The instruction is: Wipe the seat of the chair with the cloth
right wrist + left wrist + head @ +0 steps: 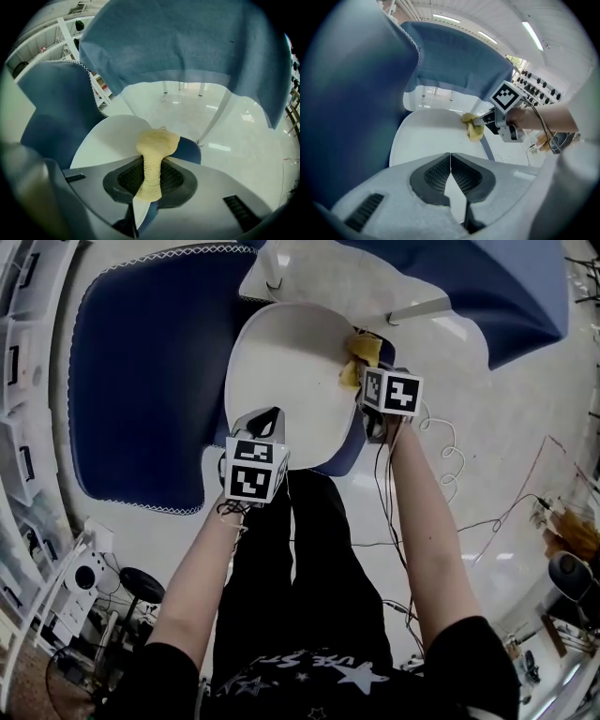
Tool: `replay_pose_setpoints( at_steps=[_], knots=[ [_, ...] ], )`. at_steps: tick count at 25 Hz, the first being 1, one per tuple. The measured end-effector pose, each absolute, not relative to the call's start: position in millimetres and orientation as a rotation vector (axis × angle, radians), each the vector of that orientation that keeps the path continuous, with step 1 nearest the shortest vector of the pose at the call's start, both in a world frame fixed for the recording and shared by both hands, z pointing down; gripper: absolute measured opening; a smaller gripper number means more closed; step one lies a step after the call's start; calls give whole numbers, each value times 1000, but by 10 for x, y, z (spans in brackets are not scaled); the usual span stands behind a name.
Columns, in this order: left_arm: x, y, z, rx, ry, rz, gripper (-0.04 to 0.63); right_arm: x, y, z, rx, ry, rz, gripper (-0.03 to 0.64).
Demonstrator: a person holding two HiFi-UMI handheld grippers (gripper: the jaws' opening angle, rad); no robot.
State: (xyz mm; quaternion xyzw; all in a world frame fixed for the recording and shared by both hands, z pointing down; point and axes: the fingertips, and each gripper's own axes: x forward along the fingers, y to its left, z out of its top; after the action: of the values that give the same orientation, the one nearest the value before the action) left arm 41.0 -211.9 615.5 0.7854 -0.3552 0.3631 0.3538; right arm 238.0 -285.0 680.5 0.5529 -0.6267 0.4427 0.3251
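Observation:
The chair's white round seat fills the middle of the head view. My right gripper is shut on a yellow cloth at the seat's right edge; in the right gripper view the cloth runs between the jaws and bunches over the seat. My left gripper is shut with nothing in it, over the seat's near left edge. In the left gripper view, its closed jaws point across the seat toward the cloth and the right gripper.
Dark blue fabric drapes left of the seat and another blue sheet lies at the far right over thin white legs. Cables trail on the glossy floor. The person's dark trousers stand close to the seat.

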Motion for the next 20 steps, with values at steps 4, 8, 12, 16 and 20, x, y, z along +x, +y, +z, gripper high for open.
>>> replay_pose_setpoints(
  at_steps=[4,8,12,16,20],
  knots=[
    [315,-2107,6143,2014,-961,917,20,2168,-2917,6643,1417,-1713,1129,67],
    [200,-2084,6146,1979,-1005,883,20,1713,-3023,6475,1341,-1838,1115,67],
    [49,-1998,6220,1918,-1046,891,20,1110,-3091,6409,1198,-1959,1098,67],
    [-110,-1814,6335,1848,-1066,896,20,513,-3113,6402,1038,-2057,1054,67],
    [-271,-1678,6403,1789,-1092,882,20,60,-3118,6413,937,-2106,1020,67]
  ],
)
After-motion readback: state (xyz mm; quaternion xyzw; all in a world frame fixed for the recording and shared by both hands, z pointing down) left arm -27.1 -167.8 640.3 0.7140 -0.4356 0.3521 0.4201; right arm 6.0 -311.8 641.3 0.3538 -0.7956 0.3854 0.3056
